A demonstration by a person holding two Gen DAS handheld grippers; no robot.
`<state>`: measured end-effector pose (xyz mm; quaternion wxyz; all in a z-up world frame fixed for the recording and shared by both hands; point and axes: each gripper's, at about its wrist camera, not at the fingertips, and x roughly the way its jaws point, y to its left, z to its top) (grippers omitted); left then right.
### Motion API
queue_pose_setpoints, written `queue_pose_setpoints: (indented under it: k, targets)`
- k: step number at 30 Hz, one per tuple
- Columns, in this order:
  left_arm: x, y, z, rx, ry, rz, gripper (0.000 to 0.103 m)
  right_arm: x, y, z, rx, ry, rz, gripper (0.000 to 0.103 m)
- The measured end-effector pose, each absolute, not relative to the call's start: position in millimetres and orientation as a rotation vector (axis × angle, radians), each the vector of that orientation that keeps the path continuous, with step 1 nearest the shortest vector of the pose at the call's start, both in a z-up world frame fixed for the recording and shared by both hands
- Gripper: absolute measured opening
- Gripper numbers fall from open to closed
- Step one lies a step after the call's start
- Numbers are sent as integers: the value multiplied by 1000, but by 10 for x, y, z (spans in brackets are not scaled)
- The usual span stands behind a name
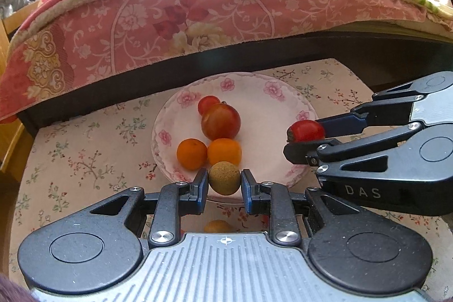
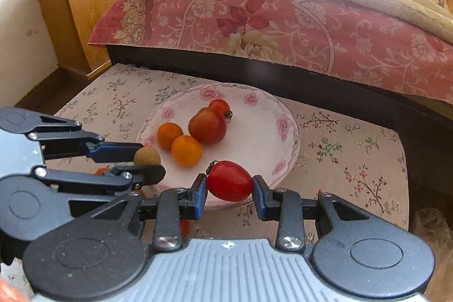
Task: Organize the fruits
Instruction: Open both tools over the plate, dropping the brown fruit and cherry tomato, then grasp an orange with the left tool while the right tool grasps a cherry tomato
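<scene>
3 tomatoes [image 2: 207, 125], 2 oranges [image 2: 187, 150], 1 longan [image 2: 146, 156]

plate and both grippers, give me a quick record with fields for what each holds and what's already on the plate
left gripper: shut on a brownish-green round fruit
right gripper: shut on a red tomato
plate: white with pink flowers, on a floral cloth
on plate: two oranges, one large reddish fruit, one small red tomato behind it
held fruits: both over the plate's near rim

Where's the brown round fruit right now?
The brown round fruit is clamped in the left gripper, low centre in the left wrist view, over the near rim of the plate, beside the two oranges.
</scene>
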<state>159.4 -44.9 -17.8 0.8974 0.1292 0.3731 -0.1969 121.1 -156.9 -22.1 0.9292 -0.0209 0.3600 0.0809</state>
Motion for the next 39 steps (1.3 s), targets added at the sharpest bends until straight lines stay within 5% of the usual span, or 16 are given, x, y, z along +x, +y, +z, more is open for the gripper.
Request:
queue_pose_setpoints:
  k: [39]
  targets:
    - [1472,-293,-46,249,752,-384,37,1139,-1629,-136,-11,694,161,38]
